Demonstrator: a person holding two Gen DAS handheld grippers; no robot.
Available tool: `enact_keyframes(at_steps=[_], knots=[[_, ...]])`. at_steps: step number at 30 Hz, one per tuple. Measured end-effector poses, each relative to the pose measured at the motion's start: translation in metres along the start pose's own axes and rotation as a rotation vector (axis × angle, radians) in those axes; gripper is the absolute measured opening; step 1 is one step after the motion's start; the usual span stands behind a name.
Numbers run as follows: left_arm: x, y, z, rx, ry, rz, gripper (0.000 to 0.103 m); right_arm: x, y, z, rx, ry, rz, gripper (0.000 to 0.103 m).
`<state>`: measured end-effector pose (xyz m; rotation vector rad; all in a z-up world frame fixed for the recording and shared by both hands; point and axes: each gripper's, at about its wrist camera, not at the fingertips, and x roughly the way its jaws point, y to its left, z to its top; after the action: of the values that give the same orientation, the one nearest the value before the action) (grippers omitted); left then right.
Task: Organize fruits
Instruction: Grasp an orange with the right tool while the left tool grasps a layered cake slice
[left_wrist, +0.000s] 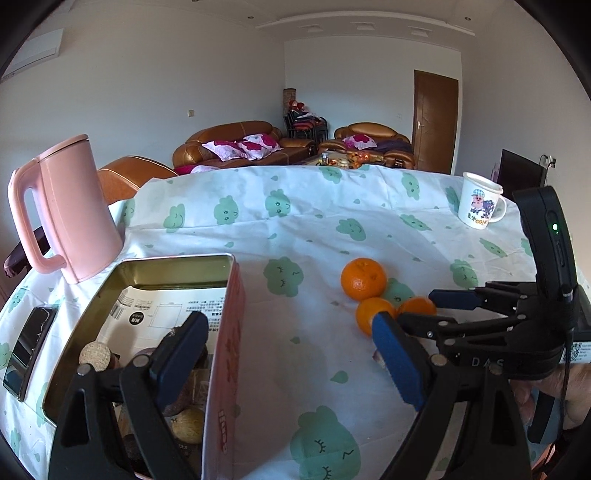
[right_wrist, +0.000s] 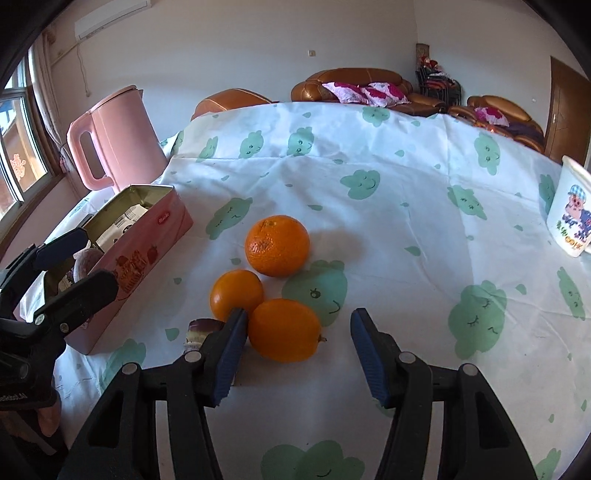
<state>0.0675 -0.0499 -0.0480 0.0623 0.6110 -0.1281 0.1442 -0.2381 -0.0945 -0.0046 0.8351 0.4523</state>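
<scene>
The mug (right_wrist: 570, 214) at the bench's (right_wrist: 406, 206) right edge carries a cartoon pig and letters too small to read; printed paper lies inside the open pink tin (right_wrist: 147, 236). Three glossy, dimpled oranges (right_wrist: 277, 245) cluster mid-bench on the white cloth with green cloud faces, touching one another. The right claw (right_wrist: 297, 354) stands partly open around the nearest orange (right_wrist: 283, 329), pads not pressing it. The left claw (left_wrist: 291, 354) gapes wide over the tin's near wall, holding nothing. A smooth pink kettle (left_wrist: 74, 206) stands behind the tin.
</scene>
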Motion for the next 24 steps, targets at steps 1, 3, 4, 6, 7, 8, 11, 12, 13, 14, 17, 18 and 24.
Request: enact_keyframes(at_steps=[1, 3, 4, 6, 7, 8, 11, 12, 13, 14, 17, 18, 24], knots=[[0.000, -0.002, 0.000, 0.006, 0.001, 0.001, 0.092, -0.002, 0.002, -0.001, -0.009, -0.003, 0.008, 0.045], [0.002, -0.005, -0.001, 0.013, 0.006, -0.005, 0.092, -0.005, 0.005, -0.004, -0.026, -0.005, -0.007, 0.043], [0.003, -0.007, -0.002, 0.015, 0.009, -0.007, 0.092, -0.009, 0.006, -0.005, -0.026, -0.015, -0.014, 0.043], [0.003, -0.011, -0.003, 0.024, 0.014, -0.018, 0.092, -0.019, 0.003, -0.008, -0.015, -0.050, -0.043, 0.043], [0.004, -0.014, -0.003, 0.028, 0.016, -0.026, 0.092, -0.023, 0.000, -0.010, -0.005, -0.064, -0.063, 0.043], [0.004, -0.016, -0.004, 0.034, 0.020, -0.033, 0.091, -0.028, -0.004, -0.012, 0.011, -0.080, -0.074, 0.043], [0.008, -0.027, -0.006, 0.053, 0.041, -0.061, 0.083, -0.038, -0.013, -0.015, 0.038, -0.109, -0.114, 0.043], [0.011, -0.032, -0.006, 0.062, 0.050, -0.072, 0.080, -0.040, -0.015, -0.016, 0.048, -0.120, -0.113, 0.043], [0.014, -0.037, -0.006, 0.071, 0.060, -0.081, 0.078, -0.041, -0.017, -0.016, 0.055, -0.125, -0.118, 0.043], [0.017, -0.042, -0.006, 0.079, 0.070, -0.085, 0.077, -0.042, -0.018, -0.016, 0.061, -0.133, -0.123, 0.043], [0.027, -0.052, -0.007, 0.098, 0.112, -0.114, 0.065, -0.045, -0.018, -0.015, 0.063, -0.150, -0.134, 0.043], [0.030, -0.053, -0.006, 0.092, 0.125, -0.125, 0.062, -0.045, -0.018, -0.015, 0.064, -0.152, -0.135, 0.043], [0.042, -0.053, -0.006, 0.052, 0.185, -0.219, 0.045, -0.043, -0.021, -0.016, 0.074, -0.145, -0.128, 0.043]])
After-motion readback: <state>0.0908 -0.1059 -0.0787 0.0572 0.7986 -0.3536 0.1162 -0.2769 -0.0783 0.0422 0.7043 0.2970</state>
